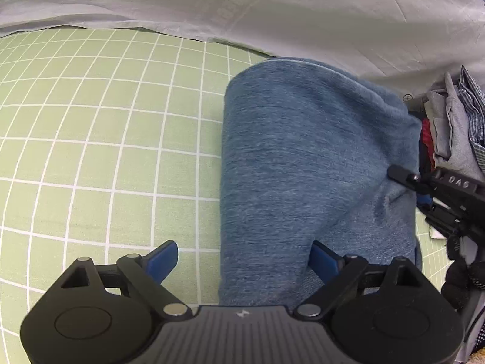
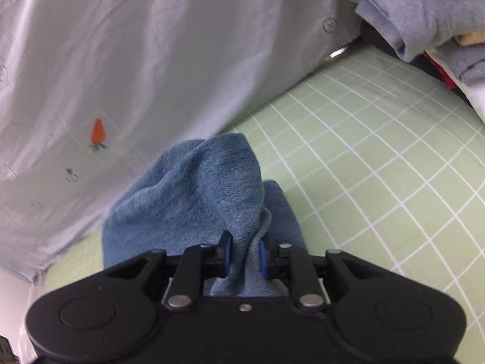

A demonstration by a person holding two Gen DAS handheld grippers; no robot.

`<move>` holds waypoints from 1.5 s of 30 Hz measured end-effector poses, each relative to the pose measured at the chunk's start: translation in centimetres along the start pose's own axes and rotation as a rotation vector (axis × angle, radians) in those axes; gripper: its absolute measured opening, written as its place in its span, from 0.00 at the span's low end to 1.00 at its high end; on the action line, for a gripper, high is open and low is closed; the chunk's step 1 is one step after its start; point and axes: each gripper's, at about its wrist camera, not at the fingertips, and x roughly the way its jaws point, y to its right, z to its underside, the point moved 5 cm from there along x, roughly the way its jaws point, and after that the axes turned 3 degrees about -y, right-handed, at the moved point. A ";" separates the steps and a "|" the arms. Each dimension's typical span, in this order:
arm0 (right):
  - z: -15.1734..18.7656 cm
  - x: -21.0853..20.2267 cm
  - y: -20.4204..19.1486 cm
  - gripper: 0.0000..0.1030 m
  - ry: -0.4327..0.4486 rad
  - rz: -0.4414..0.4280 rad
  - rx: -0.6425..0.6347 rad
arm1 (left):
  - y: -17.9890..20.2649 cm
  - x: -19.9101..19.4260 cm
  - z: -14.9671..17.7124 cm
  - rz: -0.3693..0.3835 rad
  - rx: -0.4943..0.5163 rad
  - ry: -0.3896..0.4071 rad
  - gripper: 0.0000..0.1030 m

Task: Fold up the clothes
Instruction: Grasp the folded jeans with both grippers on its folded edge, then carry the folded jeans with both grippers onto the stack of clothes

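Observation:
A folded blue denim garment (image 1: 306, 163) lies on a green checked sheet (image 1: 91, 151). My left gripper (image 1: 244, 261) is open, its blue pads straddling the garment's near left edge, one pad on the sheet and one on the denim. My right gripper (image 2: 245, 256) is shut on a bunched fold of the same denim (image 2: 197, 200) and holds it lifted. In the left wrist view the right gripper (image 1: 403, 179) shows at the garment's right edge, pinching the cloth.
A pale grey sheet with a carrot print (image 1: 272, 6) lies along the far side; it also shows in the right wrist view (image 2: 121, 60). A pile of folded clothes (image 1: 454, 127) sits at the right, seen too in the right wrist view (image 2: 424, 15).

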 end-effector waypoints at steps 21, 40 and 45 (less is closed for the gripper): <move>2.8 -1.0 0.5 0.28 -0.067 -0.056 0.025 | 4.0 1.8 -4.0 0.112 0.057 0.046 0.48; 13.2 -22.3 3.3 0.27 0.198 0.159 0.171 | 11.5 -8.4 7.3 0.375 0.262 0.007 0.41; 11.0 -24.9 8.6 0.27 0.260 0.159 0.150 | 17.9 -7.1 8.3 0.392 0.269 0.066 0.42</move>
